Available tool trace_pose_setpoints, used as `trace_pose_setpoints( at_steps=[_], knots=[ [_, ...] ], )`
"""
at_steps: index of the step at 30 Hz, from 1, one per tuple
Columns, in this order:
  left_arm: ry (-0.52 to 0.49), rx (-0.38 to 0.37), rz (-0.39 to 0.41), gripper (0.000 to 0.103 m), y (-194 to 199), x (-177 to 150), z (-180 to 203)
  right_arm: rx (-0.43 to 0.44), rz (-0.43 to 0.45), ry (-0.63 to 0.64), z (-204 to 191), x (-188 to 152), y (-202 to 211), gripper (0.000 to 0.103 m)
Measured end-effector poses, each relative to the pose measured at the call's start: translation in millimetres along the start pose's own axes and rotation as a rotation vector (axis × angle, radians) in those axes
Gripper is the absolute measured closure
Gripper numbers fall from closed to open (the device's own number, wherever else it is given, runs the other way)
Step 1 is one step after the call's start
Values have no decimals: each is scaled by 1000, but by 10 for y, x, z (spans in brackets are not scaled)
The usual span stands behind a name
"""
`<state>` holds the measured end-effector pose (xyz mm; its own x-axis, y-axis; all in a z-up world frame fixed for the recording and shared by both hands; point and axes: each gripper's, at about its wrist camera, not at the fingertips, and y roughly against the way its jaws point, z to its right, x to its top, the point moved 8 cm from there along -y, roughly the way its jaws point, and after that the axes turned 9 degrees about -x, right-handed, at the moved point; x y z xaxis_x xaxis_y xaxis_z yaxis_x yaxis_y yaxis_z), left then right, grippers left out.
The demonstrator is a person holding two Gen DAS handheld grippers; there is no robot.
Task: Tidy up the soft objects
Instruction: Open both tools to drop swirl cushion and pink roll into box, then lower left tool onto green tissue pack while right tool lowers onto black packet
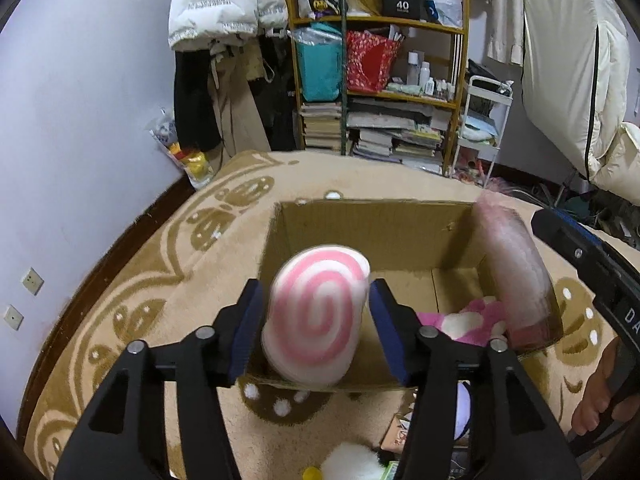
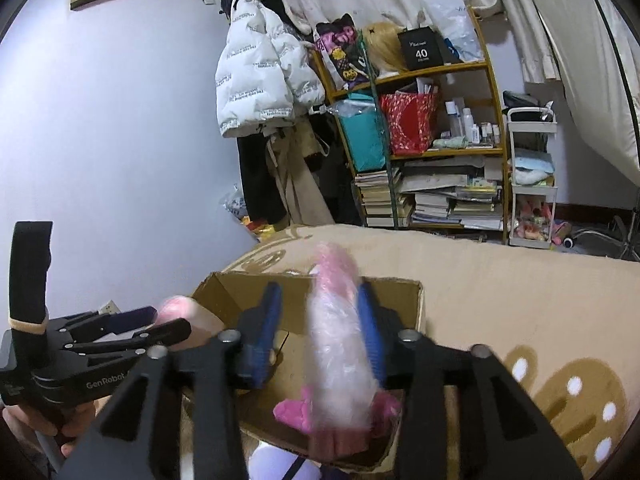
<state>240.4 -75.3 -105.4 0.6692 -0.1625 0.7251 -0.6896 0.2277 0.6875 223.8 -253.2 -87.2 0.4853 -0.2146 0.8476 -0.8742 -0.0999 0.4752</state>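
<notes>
box (image 1: 372,232) centre bare; plushes (image 1: 316,320) crowd near rim

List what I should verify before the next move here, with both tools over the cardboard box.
1. Pads of left tool clear of swirl plush: ok.
2. That plush over cardboard box: ok.
3. Opening of right tool wider than furry pink plush: ok.
4. That plush over the box: ok.
5. Both plushes at rest: cannot tell, blurred.
6. Bare floor left in the box: ok.
</notes>
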Motion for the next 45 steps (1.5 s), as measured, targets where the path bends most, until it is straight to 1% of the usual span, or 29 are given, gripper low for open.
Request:
trace_pose_setpoints(
  at_steps=[1, 2, 4, 5, 6, 7, 9, 10, 12, 13, 14, 15, 16, 18, 20, 22, 29, 34, 38, 42, 45],
  knots=[
    [-8, 11, 5, 42, 17, 5, 0, -5, -3, -1, 6, -8, 1, 57],
    [-11, 18, 5, 35, 27, 6, -1, -8, -6, -2, 9, -16, 6, 57],
    [-18, 32, 8, 32, 57, 3, -6, -11, -15, -4, 16, -35, 22, 56],
    [-19, 37, 8, 30, 71, 4, -12, -13, -18, -8, 23, -36, 29, 53],
    [-21, 43, 6, 28, 85, 0, -17, -14, -22, -13, 27, -42, 46, 47],
    [-20, 47, 2, 25, 99, -9, -22, -14, -25, -19, 31, -45, 68, 44],
    [-18, 53, -1, 24, 142, -17, -33, -21, -30, -24, 34, -50, 118, 36],
    [-16, 54, -3, 23, 161, -19, -35, -22, -33, -24, 29, -58, 141, 35],
    [-6, 51, -7, 22, 217, -29, -41, -19, -41, -31, 21, -66, 183, 26],
    [-2, 50, -8, 18, 249, -40, -44, -18, -44, -35, 18, -69, 210, 24],
    [3, 49, -6, 15, 297, -53, -40, -19, -47, -37, 14, -76, 243, 20],
    [3, 49, -4, 14, 330, -64, -43, -19, -50, -39, 9, -81, 270, 14],
    [2, 53, -2, 14, 372, -80, -37, -19, -51, -42, 1, -81, 312, 10],
    [-6, 58, -1, 13, 459, -100, -20, -19, -49, -47, -12, -81, 386, 1],
    [-8, 64, -1, 8, 554, -128, -8, -23, -49, -47, -30, -84, 478, 0],
    [-4, 68, -8, 6, 620, -156, -5, -26, -46, -45, -53, -83, 561, 0],
    [-4, 66, -29, 6, 868, -293, 9, -26, -55, -82, -53, -141, 847, 0],
    [-19, 54, -55, 6, 1021, -421, 85, -31, -84, -81, -94, -226, 972, 0],
    [-52, 68, -68, 6, 1136, -547, 172, -32, -108, -78, -138, -324, 1063, 0],
    [-60, 65, -79, 6, 1204, -623, 235, -35, -139, -69, -174, -445, 1113, 0],
    [-67, 61, -103, 6, 1213, -691, 276, -34, -164, -75, -179, -539, 1128, 0]
  ],
)
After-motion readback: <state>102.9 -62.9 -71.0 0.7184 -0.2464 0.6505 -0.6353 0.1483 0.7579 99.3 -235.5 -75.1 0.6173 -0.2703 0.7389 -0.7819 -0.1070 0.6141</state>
